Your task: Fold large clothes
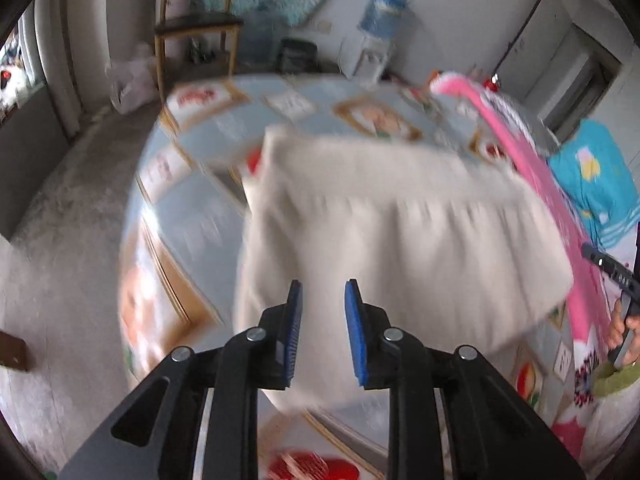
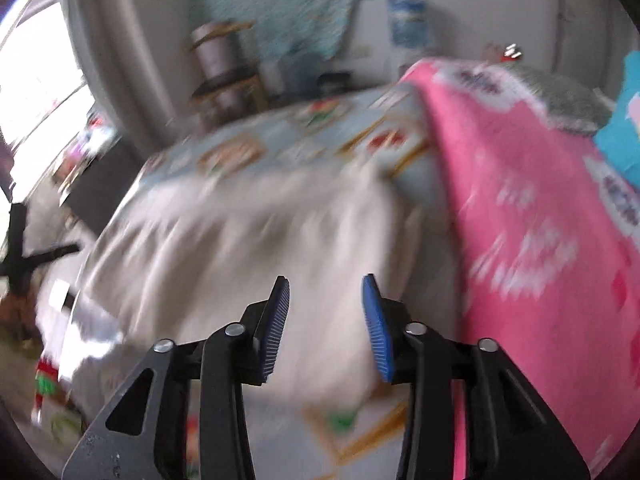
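Observation:
A folded cream garment [image 1: 400, 232] lies on the round table [image 1: 192, 216] with its patterned light-blue cloth. It also shows in the right wrist view [image 2: 248, 240], blurred. My left gripper [image 1: 323, 286] is open and empty, held above the garment's near edge. My right gripper [image 2: 326, 280] is open and empty, above the garment's right part. The right gripper's handle and the person's hand [image 1: 624, 320] show at the right edge of the left wrist view.
A pink patterned cloth [image 2: 540, 240] lies on the table to the right of the cream garment, with a grey cloth [image 2: 568, 100] and a blue garment [image 1: 600, 184] beyond. A wooden chair [image 1: 196, 28] and a water dispenser [image 1: 376, 36] stand behind the table.

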`<state>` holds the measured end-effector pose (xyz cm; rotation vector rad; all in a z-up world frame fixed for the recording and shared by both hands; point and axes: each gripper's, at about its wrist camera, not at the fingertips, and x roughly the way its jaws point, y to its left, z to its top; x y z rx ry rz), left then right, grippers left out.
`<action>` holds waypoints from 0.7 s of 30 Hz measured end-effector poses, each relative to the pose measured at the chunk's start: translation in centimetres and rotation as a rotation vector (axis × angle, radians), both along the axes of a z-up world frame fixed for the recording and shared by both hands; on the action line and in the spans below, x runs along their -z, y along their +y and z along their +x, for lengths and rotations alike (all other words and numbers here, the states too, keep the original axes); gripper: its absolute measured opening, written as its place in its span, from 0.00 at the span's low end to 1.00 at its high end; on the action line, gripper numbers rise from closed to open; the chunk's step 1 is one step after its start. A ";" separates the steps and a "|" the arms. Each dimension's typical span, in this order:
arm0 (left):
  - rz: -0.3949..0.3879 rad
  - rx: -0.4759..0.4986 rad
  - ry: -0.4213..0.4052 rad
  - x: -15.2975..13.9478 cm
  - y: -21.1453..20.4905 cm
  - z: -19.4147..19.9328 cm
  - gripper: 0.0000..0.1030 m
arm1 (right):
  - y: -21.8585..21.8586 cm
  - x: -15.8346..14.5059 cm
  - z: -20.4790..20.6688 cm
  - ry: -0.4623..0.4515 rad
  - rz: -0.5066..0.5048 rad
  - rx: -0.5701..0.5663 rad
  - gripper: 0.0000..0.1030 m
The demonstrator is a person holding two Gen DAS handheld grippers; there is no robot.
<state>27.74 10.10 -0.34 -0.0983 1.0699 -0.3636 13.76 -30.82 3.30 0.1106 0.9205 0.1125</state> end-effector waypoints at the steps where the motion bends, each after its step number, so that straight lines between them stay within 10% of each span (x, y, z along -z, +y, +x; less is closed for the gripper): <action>1: 0.019 -0.001 0.006 0.8 -0.3 -0.4 0.21 | 0.7 1.2 -0.7 0.024 -0.002 -0.022 0.27; 6: 0.012 -0.045 0.016 3.9 0.6 -1.1 0.24 | 0.0 5.5 -1.0 0.093 0.004 -0.006 0.23; 21: 0.021 0.052 -0.103 -0.2 -3.8 -2.6 0.35 | 4.9 1.4 0.1 0.004 -0.101 0.019 0.28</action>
